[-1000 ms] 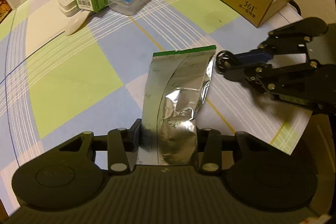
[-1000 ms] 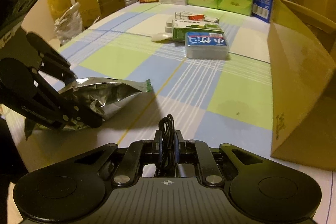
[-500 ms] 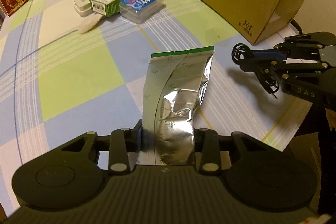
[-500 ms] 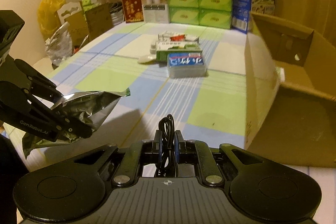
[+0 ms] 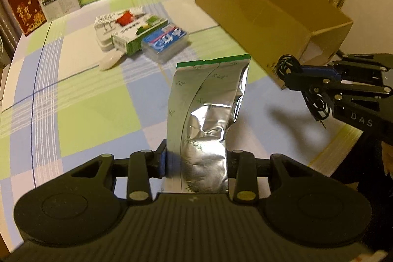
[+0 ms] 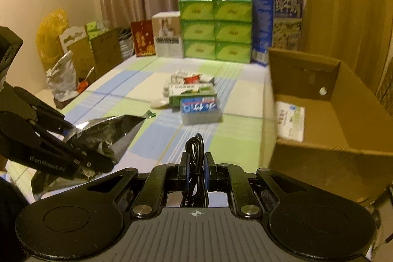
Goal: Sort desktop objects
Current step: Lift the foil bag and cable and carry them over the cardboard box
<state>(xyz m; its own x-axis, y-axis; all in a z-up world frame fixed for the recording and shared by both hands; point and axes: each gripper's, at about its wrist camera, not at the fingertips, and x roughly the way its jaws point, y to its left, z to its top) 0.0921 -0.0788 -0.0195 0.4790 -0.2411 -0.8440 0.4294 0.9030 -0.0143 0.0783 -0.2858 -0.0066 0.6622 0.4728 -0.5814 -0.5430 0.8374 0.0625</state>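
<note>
The left hand-held gripper point(image 5: 196, 161) is pinching the lower end of a crinkled silver foil pouch point(image 5: 208, 112), flat, shiny and edged with a green strip at its far end; the pouch is hanging clear above the counter point(image 5: 98, 109). The right hand-held gripper point(image 6: 196, 163) is pressing its two blue pads tight on a coiled black cable point(image 6: 195, 151), thin and glossy, with a small plug dangling below the loops. Both grippers are sitting higher above the checked green, blue and white cloth than a second ago, and the open cardboard box point(image 5: 270, 4) is now showing its inside, where a white paper slip point(image 6: 289, 119) is lying against one wall. Farther along the counter, one clear plastic case with a blue label point(image 5: 167, 39) is resting just beside two flat printed cartons point(image 5: 127, 26) and one smooth white oval object point(image 5: 109, 63). At the far edge, six green tissue boxes point(image 6: 216, 28) are standing stacked in two columns, with one tall blue box point(image 6: 277, 23) beside them.
</note>
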